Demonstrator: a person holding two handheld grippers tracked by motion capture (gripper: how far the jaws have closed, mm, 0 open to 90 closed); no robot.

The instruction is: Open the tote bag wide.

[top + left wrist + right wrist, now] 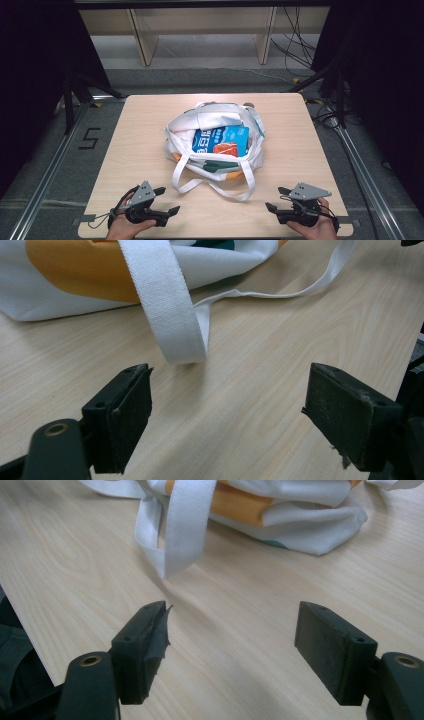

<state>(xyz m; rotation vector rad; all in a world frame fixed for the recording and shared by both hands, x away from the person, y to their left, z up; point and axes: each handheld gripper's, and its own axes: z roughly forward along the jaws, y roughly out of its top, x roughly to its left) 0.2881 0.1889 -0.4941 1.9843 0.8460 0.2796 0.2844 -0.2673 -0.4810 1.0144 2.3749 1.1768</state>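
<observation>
Nearest, at the front edge of the bench (150,145): two hands, each gripping one claw. Left hand (127,226) low at the left corner, wrist bent inward, left claw (167,200) pointed forward and to the right, toward the bag. Jaws spread wide, nothing between them; only bare wood under them in the left gripper view (227,415). Right hand (312,227) at the right corner, mirrored, right claw (277,198) pointed forward and to the left. Jaws also spread wide and empty, seen the same in the right gripper view (232,645). Grey three-cornered plate on top of each claw, tilted up.

Between both claws and a little farther: the white handles (212,187) of the bag, lying in loops on the wood, near the jaws but apart from them. One strap end (172,315) just ahead of the left jaws, not touching.

Farther, at the middle of the bench: white cloth bag (220,117), mouth open upward, orange and green print on its front side. Inside, lying flat, a blue packet (220,141) with white letters and an orange picture.

Beyond the bench: grey floor, wooden frame (200,30), black cables (295,40) at the right.
</observation>
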